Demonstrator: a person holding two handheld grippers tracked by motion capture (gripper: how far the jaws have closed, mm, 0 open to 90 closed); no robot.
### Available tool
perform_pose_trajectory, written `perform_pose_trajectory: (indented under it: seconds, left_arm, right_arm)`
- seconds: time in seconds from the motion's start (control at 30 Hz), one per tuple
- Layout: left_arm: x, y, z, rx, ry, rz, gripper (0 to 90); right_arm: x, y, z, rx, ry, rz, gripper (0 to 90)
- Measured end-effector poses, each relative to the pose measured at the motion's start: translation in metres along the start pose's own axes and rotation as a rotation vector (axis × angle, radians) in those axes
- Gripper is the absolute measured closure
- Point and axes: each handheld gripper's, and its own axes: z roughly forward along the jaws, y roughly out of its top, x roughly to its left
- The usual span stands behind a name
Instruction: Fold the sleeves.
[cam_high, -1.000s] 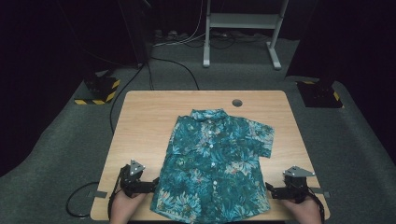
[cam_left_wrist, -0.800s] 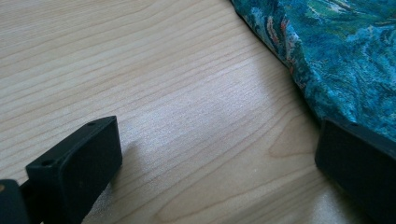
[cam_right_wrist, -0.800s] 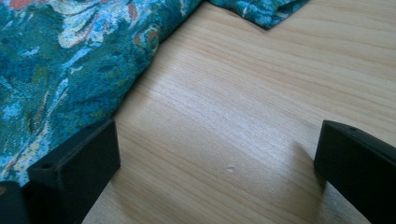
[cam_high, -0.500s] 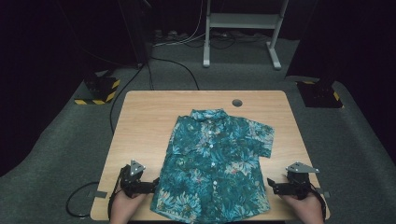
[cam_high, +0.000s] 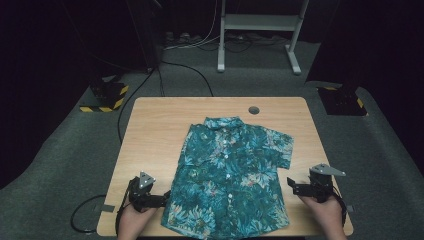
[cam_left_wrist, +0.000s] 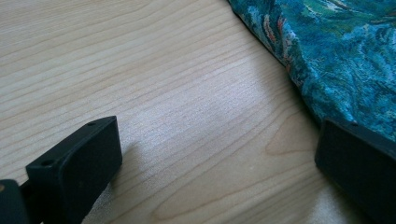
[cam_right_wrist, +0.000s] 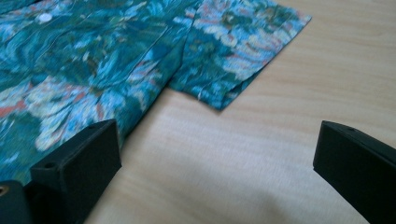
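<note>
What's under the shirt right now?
The shirt lies flat, buttoned, on the wooden table; bare wood shows all around it. Whatever lies beneath the fabric is covered.

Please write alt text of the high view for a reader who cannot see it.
A teal floral short-sleeved shirt lies flat, buttoned, on a light wooden table. The left gripper sits at the shirt's lower left hem, and the right gripper sits just off its right edge, both held in a person's hands.
</note>
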Motion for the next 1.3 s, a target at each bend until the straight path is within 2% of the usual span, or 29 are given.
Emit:
perform_pose_trajectory:
  seconds: [0.63,1.3]
  left_arm:
    - [0.0,0.0,0.0,-0.003,0.0,-0.003,0.8]
    - [-0.001,-0.001,-0.001,-0.004,0.002,-0.005,0.8]
  right_arm:
    - [-0.018,0.033,0.031,-0.057,-0.039,-0.005,2.4]
    - [-0.034,0.053,0.072,-0.054,-0.052,0.01,7.4]
